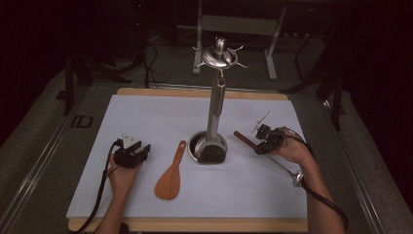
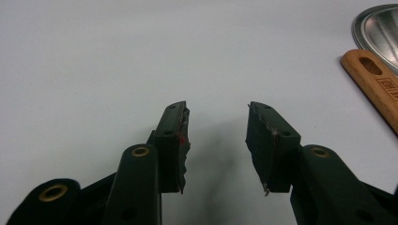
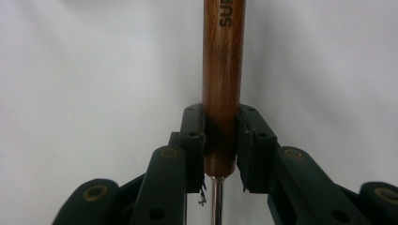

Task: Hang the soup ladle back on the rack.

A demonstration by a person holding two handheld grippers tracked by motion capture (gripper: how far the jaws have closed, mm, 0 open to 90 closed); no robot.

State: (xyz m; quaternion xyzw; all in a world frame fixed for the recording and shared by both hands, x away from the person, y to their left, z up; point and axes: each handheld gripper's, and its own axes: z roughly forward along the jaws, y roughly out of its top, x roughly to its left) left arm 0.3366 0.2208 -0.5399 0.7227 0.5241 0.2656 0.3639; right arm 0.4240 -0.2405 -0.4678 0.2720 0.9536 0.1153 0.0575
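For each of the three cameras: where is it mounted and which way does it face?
High view: above the person's side, looking forward and down on the table; both forearms and hands show, left gripper and right gripper.
Left gripper view: on the left gripper, looking along its open jaws over the white sheet; spatula handle at right.
Right gripper view: on the right gripper, looking along jaws shut on a wooden handle.
Shared: the spatula and stand base show in the high and left gripper views.

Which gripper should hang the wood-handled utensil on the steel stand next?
Right. The right gripper is already shut on the wood-handled utensil; the left gripper is open on the white sheet.
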